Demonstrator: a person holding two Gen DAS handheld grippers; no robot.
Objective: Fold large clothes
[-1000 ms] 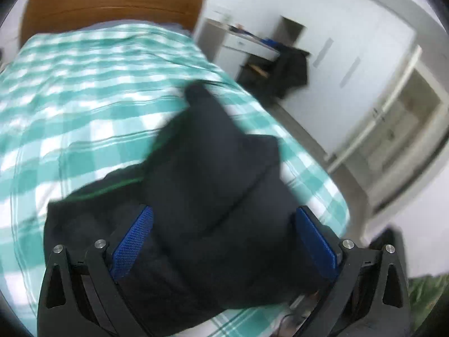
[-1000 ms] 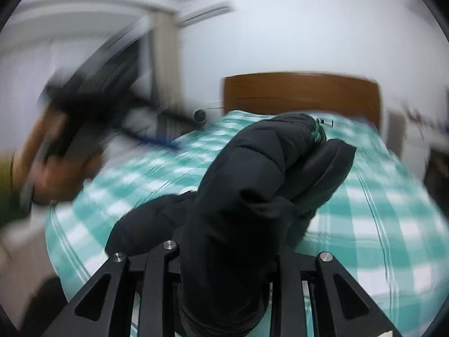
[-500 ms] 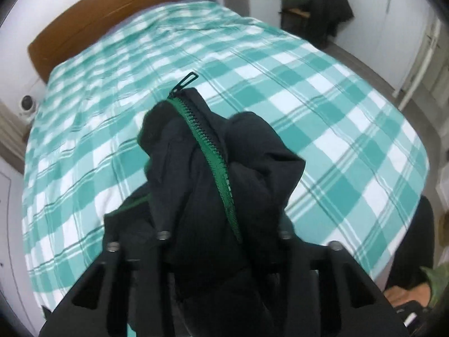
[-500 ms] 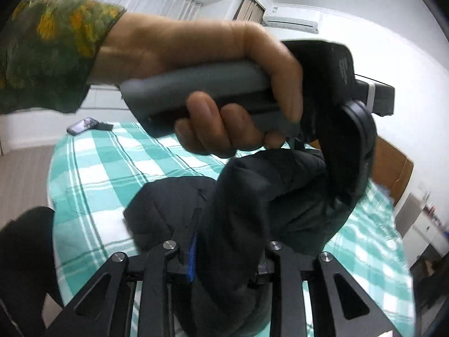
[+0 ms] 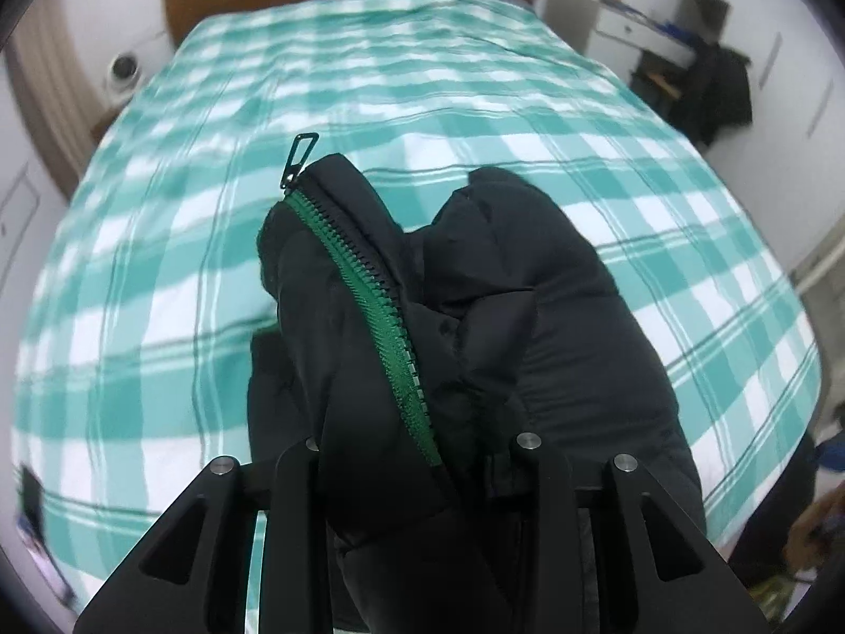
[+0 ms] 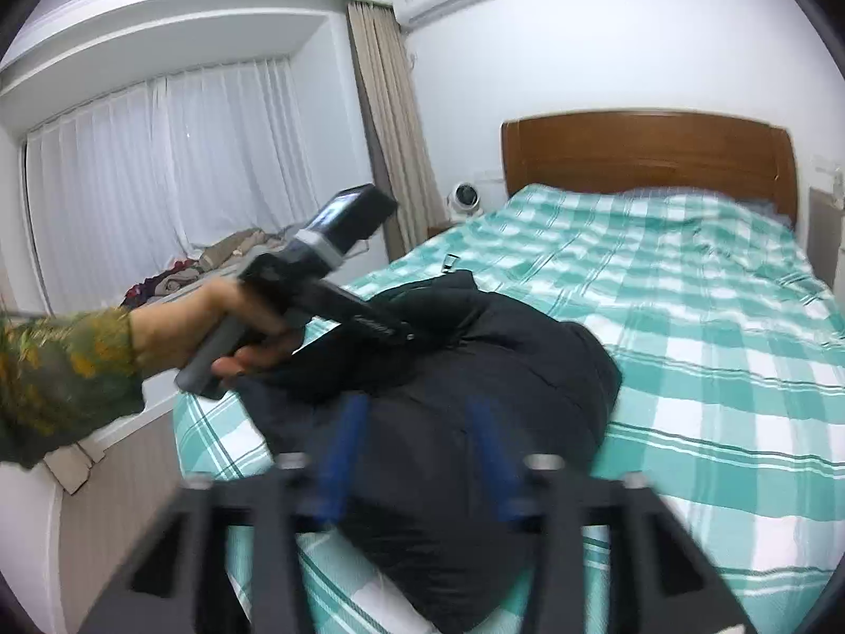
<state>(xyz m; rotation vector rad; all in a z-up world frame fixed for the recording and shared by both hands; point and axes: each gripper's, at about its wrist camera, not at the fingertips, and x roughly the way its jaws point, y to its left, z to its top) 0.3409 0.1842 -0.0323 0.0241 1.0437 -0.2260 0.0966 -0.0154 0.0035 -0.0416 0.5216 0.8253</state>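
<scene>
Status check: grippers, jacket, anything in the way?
Left gripper shut on jacket, zipper edge. Right gripper open over it. Jacket bunched on bed. Nothing in the way.

Black puffy jacket (image 6: 475, 396) bunched in a heap near the foot corner of the bed, one fold lifted up with its green zipper (image 5: 369, 306) showing, pull tab sticking up.
</scene>
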